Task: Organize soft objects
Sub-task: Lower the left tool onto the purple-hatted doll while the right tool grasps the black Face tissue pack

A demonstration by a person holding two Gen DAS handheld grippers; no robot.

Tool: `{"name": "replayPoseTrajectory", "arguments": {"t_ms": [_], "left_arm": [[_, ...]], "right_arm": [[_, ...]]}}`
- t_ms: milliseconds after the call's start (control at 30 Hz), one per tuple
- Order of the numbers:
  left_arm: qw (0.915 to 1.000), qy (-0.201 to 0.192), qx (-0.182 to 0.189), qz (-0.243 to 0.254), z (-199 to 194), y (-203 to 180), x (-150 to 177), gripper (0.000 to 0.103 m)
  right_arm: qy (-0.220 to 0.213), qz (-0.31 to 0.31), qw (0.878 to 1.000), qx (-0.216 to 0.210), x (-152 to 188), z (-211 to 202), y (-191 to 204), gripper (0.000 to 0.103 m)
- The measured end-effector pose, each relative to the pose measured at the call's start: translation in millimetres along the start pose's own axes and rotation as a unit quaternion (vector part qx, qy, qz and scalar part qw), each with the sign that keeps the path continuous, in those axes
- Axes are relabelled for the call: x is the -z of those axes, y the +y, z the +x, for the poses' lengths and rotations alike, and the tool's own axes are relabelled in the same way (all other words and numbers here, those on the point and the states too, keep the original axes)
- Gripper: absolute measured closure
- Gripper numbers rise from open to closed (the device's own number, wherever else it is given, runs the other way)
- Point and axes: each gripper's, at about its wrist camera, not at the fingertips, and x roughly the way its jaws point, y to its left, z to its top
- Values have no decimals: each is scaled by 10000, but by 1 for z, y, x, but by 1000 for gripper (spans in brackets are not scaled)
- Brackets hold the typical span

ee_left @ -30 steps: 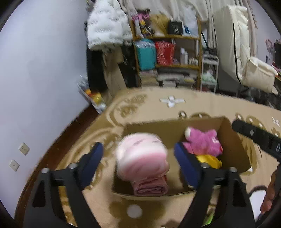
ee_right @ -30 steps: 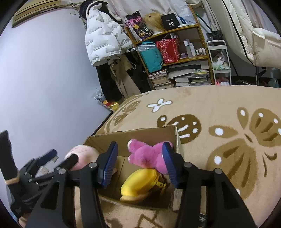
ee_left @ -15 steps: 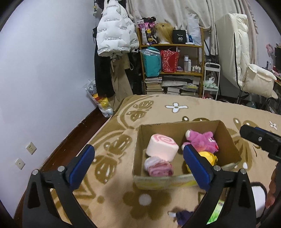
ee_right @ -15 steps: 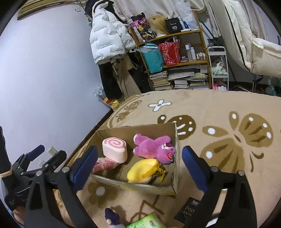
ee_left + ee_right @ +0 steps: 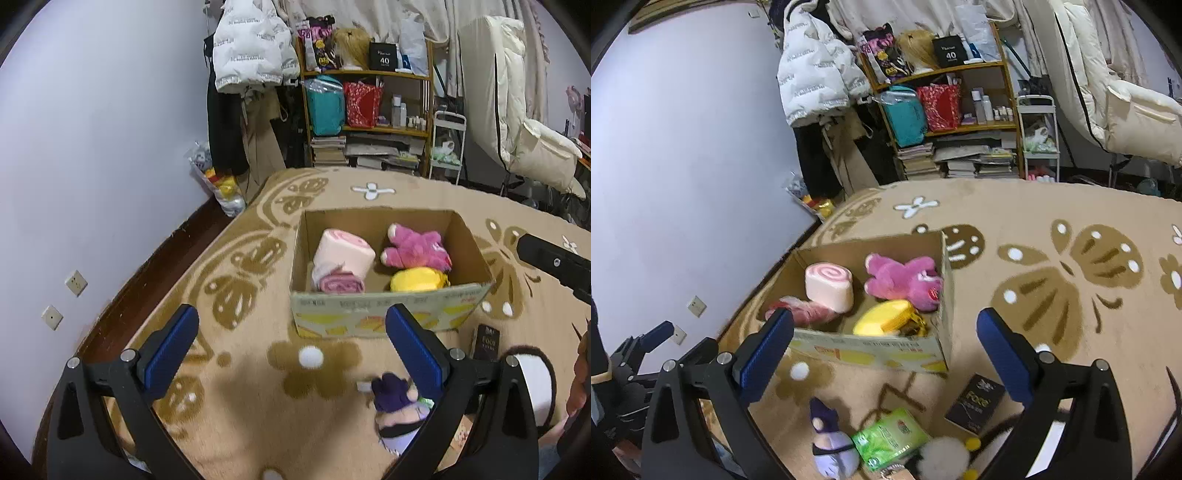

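We are holding both grippers wide open, and both are empty. The left gripper (image 5: 291, 345) and right gripper (image 5: 886, 352) are hanging above the rug. The cardboard box (image 5: 879, 350) is holding four soft toys. The purple plush doll (image 5: 831, 448) is lying near, outside it. We are thinking: go down slowly, squeeze its soft middle.

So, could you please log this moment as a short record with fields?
container: cardboard box on the rug
in box: pink swirl roll plush, pink bear, yellow pouch, pink fluffy roll
outside box: purple plush, green packet, black carton
left hand-held gripper: open, holding nothing
right hand-held gripper: open, holding nothing
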Motion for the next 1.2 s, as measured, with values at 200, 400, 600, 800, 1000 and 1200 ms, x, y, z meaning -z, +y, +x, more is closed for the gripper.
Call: {"name": "replayPoseTrajectory", "arguments": {"t_ms": [200,400,600,800,1000,1200], "left_arm": [[9999,151,16,-51,4,-8,16,3],[9993,376,-9,90,19,-19,29,3],[9984,557,31,108,33,-27,34,3],[9966,780,185,174,50,-40,35,3],[9948,900,276,378,63,-54,33,3],[9917,1154,405,406,76,-66,35,3]], "right_arm": [[234,194,9995,38,15,7,-11,0],[498,427,9976,203,24,23,-26,0],[845,702,9931,417,32,43,-42,0],[1156,842,9880,583,41,61,-51,0],[1363,932,9841,662,46,74,-58,0],[1611,1089,9778,775,51,88,-68,0]]}}
